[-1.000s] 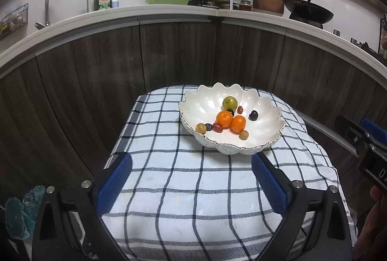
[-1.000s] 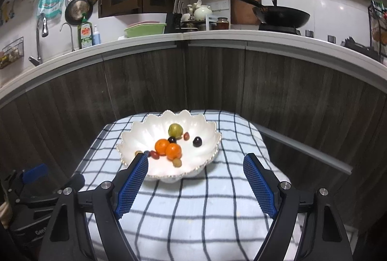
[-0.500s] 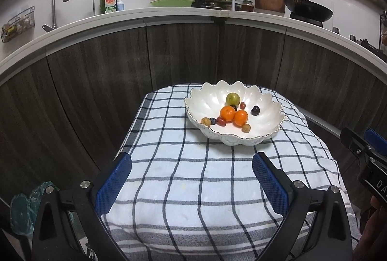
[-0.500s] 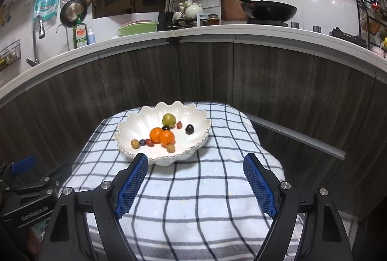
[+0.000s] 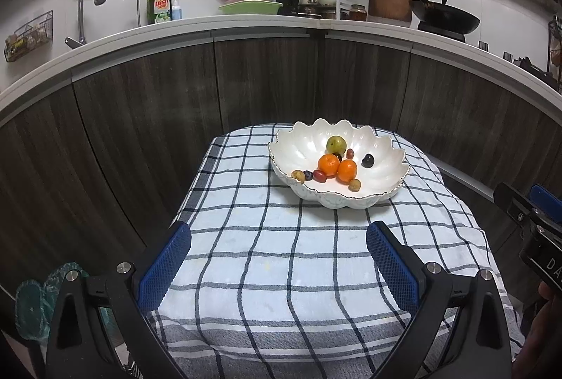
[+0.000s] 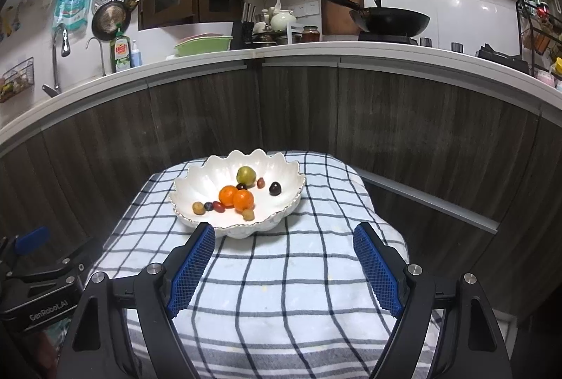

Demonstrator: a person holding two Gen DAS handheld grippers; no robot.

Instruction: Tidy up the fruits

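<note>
Plainly, the fruits sat together in the white scalloped bowl (image 5: 339,168) on the checked cloth (image 5: 281,256) covering the table: two oranges (image 5: 329,164), a green fruit (image 5: 336,144), a dark plum (image 5: 367,161) and several small grape-like pieces. They looked light, round and apt to roll; the small ones would bruise, so each wanted a gentle pinch across its middle, and the bowl seemed fragile. Both the left gripper (image 5: 279,263) and the right gripper (image 6: 284,265) had their fingers spread wide and empty. Compared with a second earlier, the bowl appeared smaller and farther off in both views, both grippers having drawn back.
</note>
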